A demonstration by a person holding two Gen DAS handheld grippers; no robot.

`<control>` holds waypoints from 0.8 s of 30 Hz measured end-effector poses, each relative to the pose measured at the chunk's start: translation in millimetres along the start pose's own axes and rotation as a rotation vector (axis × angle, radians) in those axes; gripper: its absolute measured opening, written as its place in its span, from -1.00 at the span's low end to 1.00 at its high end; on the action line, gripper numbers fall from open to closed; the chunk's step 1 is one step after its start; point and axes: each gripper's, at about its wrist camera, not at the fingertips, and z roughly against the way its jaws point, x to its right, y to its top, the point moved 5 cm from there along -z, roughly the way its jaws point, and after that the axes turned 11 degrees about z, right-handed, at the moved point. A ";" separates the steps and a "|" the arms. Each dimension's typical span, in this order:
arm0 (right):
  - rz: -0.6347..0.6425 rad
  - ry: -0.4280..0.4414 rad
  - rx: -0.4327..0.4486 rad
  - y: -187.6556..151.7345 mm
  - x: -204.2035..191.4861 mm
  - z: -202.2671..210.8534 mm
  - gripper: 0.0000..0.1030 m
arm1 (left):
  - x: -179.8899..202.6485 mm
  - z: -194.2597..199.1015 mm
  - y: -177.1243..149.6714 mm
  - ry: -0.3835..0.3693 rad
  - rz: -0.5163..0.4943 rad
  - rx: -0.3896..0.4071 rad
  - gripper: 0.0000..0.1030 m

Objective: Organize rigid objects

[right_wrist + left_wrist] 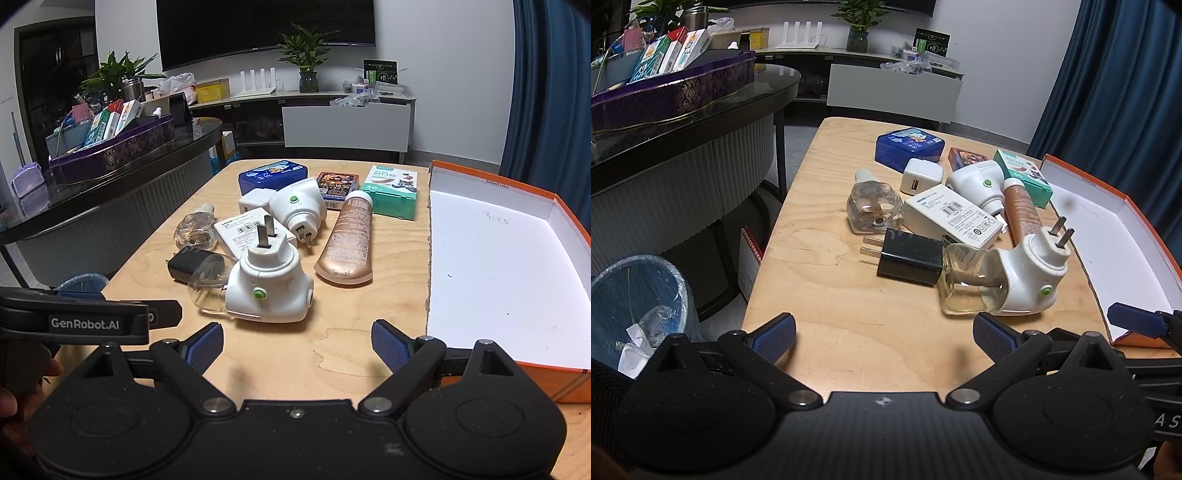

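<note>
Nearest to you, item one: plug-in vaporizer with glass refill bottle, lying mid-table left of the orange box; likely light, rigid, bottle probably fragile and slick, so grip the white housing; left gripper and right gripper both spread, empty.

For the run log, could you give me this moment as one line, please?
left gripper: open, empty | right gripper: open, empty | orange box: empty | nearest: white plug-in vaporizer, on table
</note>
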 end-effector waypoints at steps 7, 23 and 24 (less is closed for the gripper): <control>0.017 -0.011 0.009 1.0 -0.3 -2.4 0.98 | -1.3 -0.7 -0.3 0.006 0.007 0.001 1.00; -0.010 0.020 0.038 14.8 5.5 -19.2 0.98 | -12.4 -0.8 5.2 0.027 0.088 0.015 1.00; -0.005 0.022 0.044 16.6 5.7 -22.0 0.98 | -14.1 -1.2 5.8 0.034 0.098 0.016 1.00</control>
